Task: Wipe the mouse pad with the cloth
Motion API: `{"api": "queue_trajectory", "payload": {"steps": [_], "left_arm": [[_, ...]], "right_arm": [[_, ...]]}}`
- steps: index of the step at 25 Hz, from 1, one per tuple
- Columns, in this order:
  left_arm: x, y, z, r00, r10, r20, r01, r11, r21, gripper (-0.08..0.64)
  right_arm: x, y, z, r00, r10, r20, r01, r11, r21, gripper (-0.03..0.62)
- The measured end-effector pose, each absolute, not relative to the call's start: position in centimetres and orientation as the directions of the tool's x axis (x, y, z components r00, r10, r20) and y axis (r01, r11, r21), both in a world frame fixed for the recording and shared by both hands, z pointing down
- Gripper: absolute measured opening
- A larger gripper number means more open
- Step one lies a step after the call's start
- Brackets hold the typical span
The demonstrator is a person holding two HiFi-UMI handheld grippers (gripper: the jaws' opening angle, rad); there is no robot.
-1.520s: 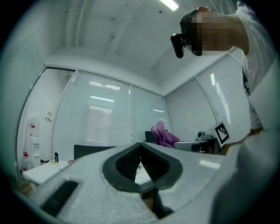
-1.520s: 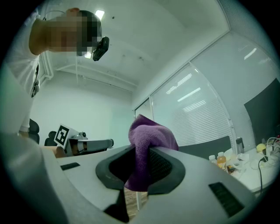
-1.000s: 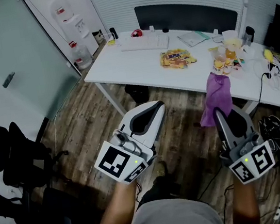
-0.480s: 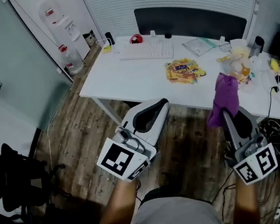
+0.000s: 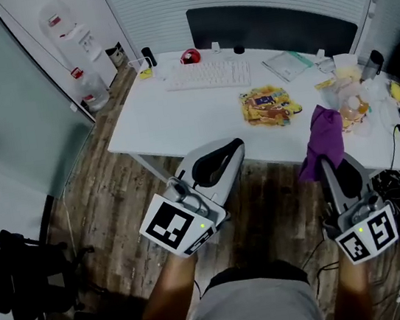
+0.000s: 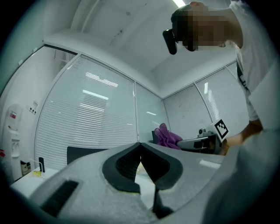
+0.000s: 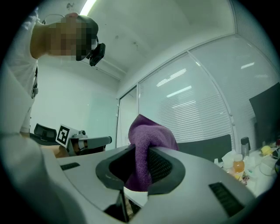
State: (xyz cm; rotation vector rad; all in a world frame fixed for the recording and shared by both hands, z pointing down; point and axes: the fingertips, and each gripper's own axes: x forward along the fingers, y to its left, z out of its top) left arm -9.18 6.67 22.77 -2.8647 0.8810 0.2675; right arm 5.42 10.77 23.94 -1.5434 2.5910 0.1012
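Crumpled purple cloth (image 5: pixel 322 137) held aloft.
Right claw (image 5: pixel 332 164) pinches it; left claw (image 5: pixel 232 148) is clenched, empty, near the white tabletop (image 5: pixel 178 114).

Count: one desk (image 5: pixel 179 121), bearing one keyboard (image 5: pixel 209 76) and one snack packet (image 5: pixel 269 103). Before the desk: left gripper (image 5: pixel 232 146), right gripper (image 5: pixel 329 164), one cloth (image 5: pixel 322 141).

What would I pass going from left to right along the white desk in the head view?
small yellow object → white keyboard → colourful snack packets → purple cloth, held up in front of the desk's near edge
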Motion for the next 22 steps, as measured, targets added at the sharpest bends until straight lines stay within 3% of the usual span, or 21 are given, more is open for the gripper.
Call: {"api": "queue_trajectory", "payload": {"steps": [22], "left_arm": [[-7.4,-6.1,24.8,0.801,-0.579,-0.154,-0.594,-0.8,-0.083,0.015]], "right_arm": [[6.9,-2.7,24.7,-0.514,-0.846,-0.139,-0.855,0.518,0.008,0.069]]}}
